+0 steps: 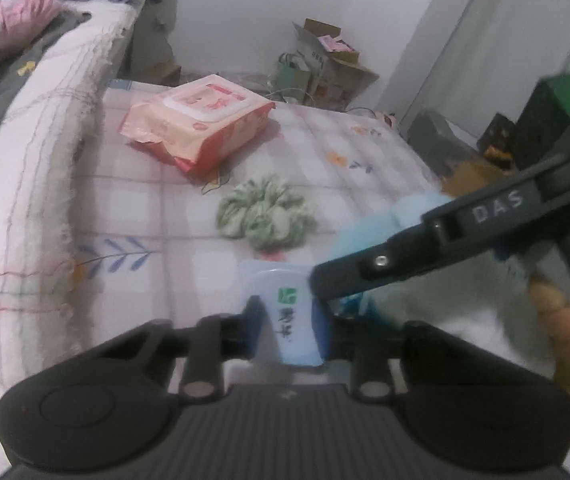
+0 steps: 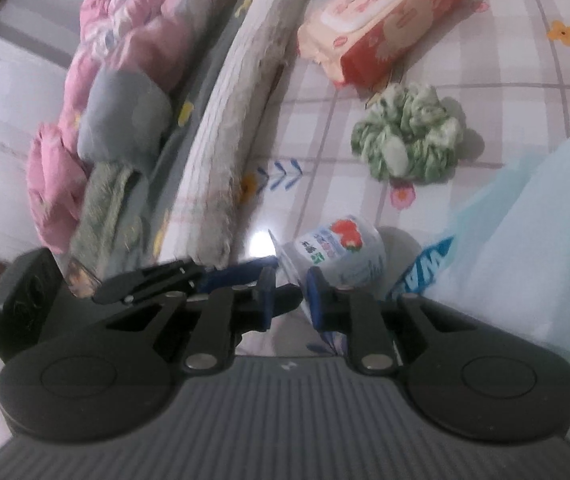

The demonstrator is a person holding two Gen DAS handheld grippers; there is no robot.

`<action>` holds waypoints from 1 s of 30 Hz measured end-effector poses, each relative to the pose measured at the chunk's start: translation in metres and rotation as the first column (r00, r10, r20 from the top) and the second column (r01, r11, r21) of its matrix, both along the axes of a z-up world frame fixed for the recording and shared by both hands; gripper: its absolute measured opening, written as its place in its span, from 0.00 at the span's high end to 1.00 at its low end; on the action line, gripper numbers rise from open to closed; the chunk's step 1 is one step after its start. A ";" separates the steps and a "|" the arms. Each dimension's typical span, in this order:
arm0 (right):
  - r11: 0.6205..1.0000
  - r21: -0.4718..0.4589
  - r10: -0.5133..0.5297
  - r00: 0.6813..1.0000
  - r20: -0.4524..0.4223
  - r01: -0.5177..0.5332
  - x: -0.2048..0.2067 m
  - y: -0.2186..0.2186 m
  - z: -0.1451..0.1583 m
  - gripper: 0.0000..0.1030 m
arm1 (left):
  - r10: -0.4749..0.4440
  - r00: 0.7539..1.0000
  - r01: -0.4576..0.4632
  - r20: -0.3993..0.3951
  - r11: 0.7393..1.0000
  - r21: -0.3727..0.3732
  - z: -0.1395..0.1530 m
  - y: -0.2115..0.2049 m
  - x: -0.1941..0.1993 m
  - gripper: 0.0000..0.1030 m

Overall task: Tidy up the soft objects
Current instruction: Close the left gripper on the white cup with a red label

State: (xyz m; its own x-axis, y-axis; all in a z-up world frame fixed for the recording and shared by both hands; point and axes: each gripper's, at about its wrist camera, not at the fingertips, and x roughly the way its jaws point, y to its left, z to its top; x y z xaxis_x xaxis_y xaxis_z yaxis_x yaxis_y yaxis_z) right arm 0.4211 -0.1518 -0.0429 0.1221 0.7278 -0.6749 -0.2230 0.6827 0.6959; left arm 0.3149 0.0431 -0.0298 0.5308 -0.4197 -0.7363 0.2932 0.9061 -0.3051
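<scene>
- The left gripper is clamped on a small pale-blue tissue pack with a green logo and dark characters; its two blue pads press the pack from either side, just above the bed.
- The right gripper has its blue pads a little apart, and the thin sealed edge of the same tissue pack sits in that gap. Whether the pads actually pinch the edge, I cannot tell.
- The left camera shows the right gripper from outside, a black arm marked "DAS" slanting in from the right with its tip at the pack. The right camera shows the left gripper as a dark linkage with blue pads coming in from the left.
- Only the right camera shows the pack's printed face, with a red flower and blue lettering.
- A green-and-white scrunchie lies on the bed sheet beyond the pack, apart from it.
- Further on lies a pink-and-orange wet-wipe pack, flap side up, near the scrunchie but not touching it.
- A light-blue bag with blue lettering fills the right side of the right view; the left view shows only a blurred blue patch behind the arm.
- A rolled white blanket with a frayed edge runs along the left side of the sheet like a wall; pink bedding and a grey cushion lie beyond it.
- Open checked sheet lies between the pack, the scrunchie and the blanket.
- The left view alone shows the far end: cardboard boxes against the white wall.
</scene>
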 end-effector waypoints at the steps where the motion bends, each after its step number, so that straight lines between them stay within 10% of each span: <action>1: 1.000 0.004 -0.014 1.000 -0.001 0.014 0.004 -0.002 -0.001 0.85 | 0.003 1.000 -0.003 0.007 1.000 0.002 0.001 -0.003 0.003 0.74; 8: 0.997 0.007 -0.080 0.997 -0.016 0.080 0.024 -0.017 -0.009 0.85 | 0.014 0.999 -0.015 0.045 1.000 0.027 0.000 -0.015 0.016 0.72; 13: 0.994 -0.026 -0.104 0.994 -0.038 0.103 0.031 -0.024 -0.020 0.84 | 0.036 0.996 -0.042 0.085 0.996 0.076 -0.001 -0.018 0.019 0.46; 19: 0.992 0.003 -0.128 0.988 -0.087 0.129 0.034 -0.029 -0.029 0.83 | 0.080 0.997 -0.080 0.003 0.995 0.053 -0.011 -0.011 0.036 0.43; 30: 0.991 0.017 -0.129 0.984 -0.119 0.132 0.036 -0.027 -0.032 0.82 | 0.124 0.971 -0.162 -0.205 0.971 -0.178 -0.022 0.014 0.050 0.70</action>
State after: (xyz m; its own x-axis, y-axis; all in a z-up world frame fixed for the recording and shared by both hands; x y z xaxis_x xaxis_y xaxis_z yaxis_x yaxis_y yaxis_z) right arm 0.4574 -0.1793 -0.0752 0.1382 0.7274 -0.6721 -0.0485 0.6828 0.7290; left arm 0.3644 0.0573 -0.0517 0.4531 -0.4928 -0.7428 0.0843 0.8532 -0.5147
